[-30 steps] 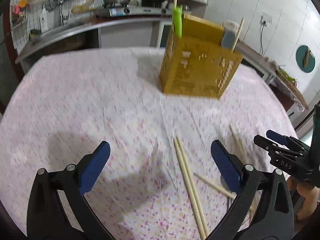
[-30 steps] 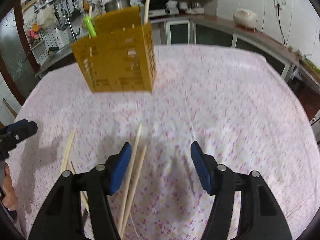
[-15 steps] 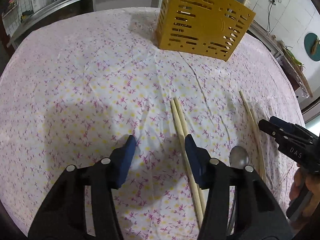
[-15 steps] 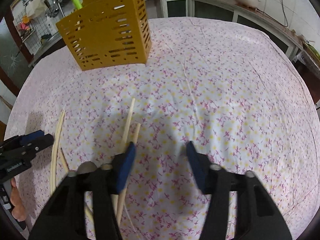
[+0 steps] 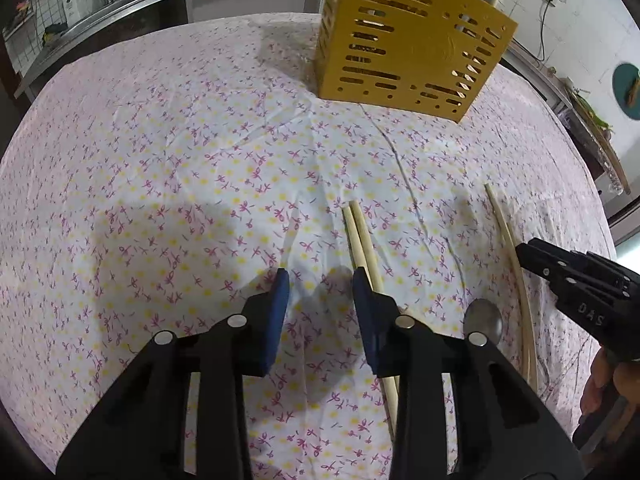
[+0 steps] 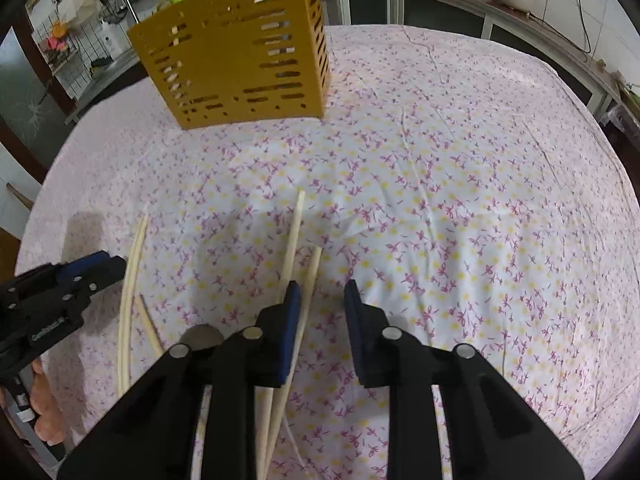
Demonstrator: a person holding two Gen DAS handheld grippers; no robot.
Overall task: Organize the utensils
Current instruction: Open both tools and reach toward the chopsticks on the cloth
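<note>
Both tools are hovering parted and empty; the left tool (image 5: 320,280) is sitting beside the chopstick pair (image 5: 362,236) lying mid-worktop, needing centring over both sticks before closing; the right tool (image 6: 320,296) likewise; yellow holder (image 5: 404,48) is standing at the far edge.

Each fisheye camera sits just behind its own tool and looks forward and down along the two fingers, close above the floral-clothed table (image 5: 168,152). The left wrist view faces the yellow utensil holder (image 5: 408,56) at the far side, with the right tool (image 5: 560,268) entering at its right edge. The right wrist view faces the same holder (image 6: 240,68), with the left tool (image 6: 100,268) at its left edge. Both views share the holder, the cloth and the pale chopsticks (image 5: 362,236) (image 6: 294,236) lying just ahead.
</note>
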